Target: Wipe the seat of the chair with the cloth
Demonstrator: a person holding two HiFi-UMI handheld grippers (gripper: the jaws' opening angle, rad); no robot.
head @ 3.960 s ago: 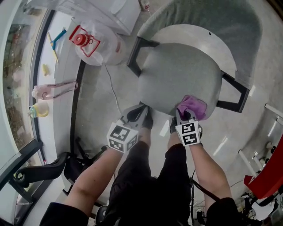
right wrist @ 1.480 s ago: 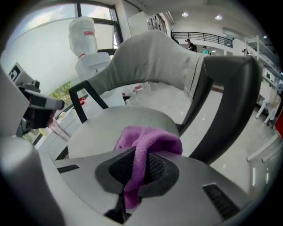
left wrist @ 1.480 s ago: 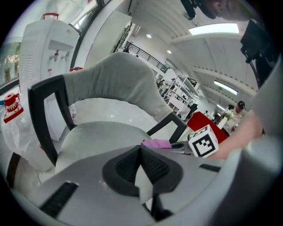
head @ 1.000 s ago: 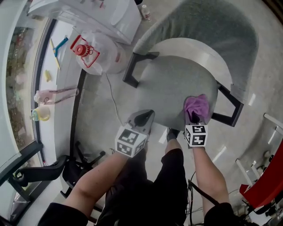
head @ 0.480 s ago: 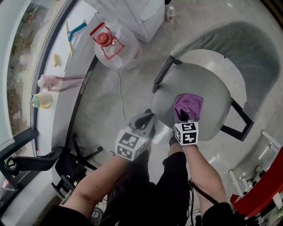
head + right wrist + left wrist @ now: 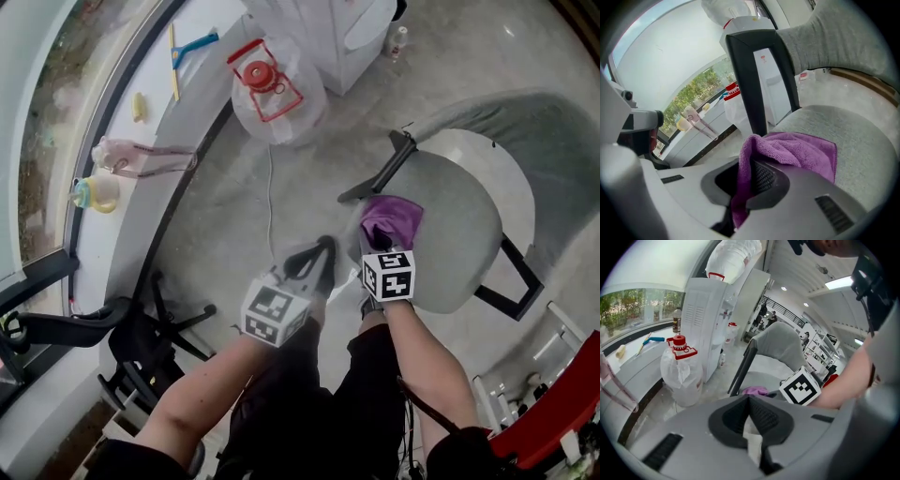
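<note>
A grey upholstered chair with a round seat (image 6: 469,234) (image 6: 853,136) and black frame stands at the right of the head view. A purple cloth (image 6: 392,221) (image 6: 797,150) lies spread on the seat's left edge, by the black arm post (image 6: 752,84). My right gripper (image 6: 382,246) (image 6: 747,180) is shut on the cloth's near end. My left gripper (image 6: 319,255) (image 6: 749,420) hangs over the floor left of the chair, jaws together with nothing in them. The left gripper view shows the cloth (image 6: 754,391) and the right gripper's marker cube (image 6: 801,386).
A clear water jug with a red cap (image 6: 272,89) (image 6: 679,369) stands on the floor by a white dispenser (image 6: 710,319). A window ledge (image 6: 141,131) carries a small cup and tools. A black chair base (image 6: 141,347) sits at lower left.
The right gripper has dragged the cloth from the seat's right front across to its left edge. The head view has swung, so the chair sits further right. The left gripper stays shut.
</note>
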